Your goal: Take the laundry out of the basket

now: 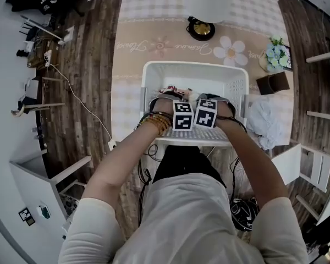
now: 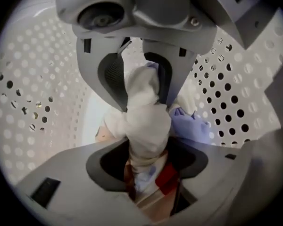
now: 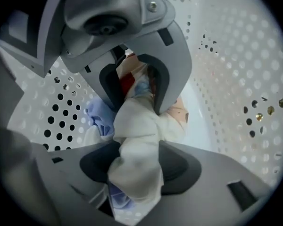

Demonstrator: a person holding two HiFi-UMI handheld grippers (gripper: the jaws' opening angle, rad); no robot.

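Observation:
A white perforated laundry basket (image 1: pixel 154 73) stands on the table in front of me, and both grippers reach down into it, side by side. In the head view only the marker cubes of the left gripper (image 1: pixel 182 116) and right gripper (image 1: pixel 207 113) show. A bunched white cloth (image 2: pixel 144 121) runs between the two grippers, which face each other. It lies between the left gripper's (image 2: pixel 148 147) spread jaws, whose pads stand off it. The right gripper (image 3: pixel 139 159) stands the same way around the white cloth (image 3: pixel 137 140). A lilac garment (image 2: pixel 191 124) and a red-patterned piece (image 2: pixel 167 178) lie beneath.
The basket's dotted walls (image 3: pixel 236 79) close in on both sides. On the table (image 1: pixel 132 65) behind the basket are a lamp (image 1: pixel 202 15), a flower pot (image 1: pixel 275 54) and a brown box (image 1: pixel 273 82). A white heap of cloth (image 1: pixel 267 122) lies right of the basket. White chairs (image 1: pixel 313 166) and cables (image 1: pixel 71 92) surround the table.

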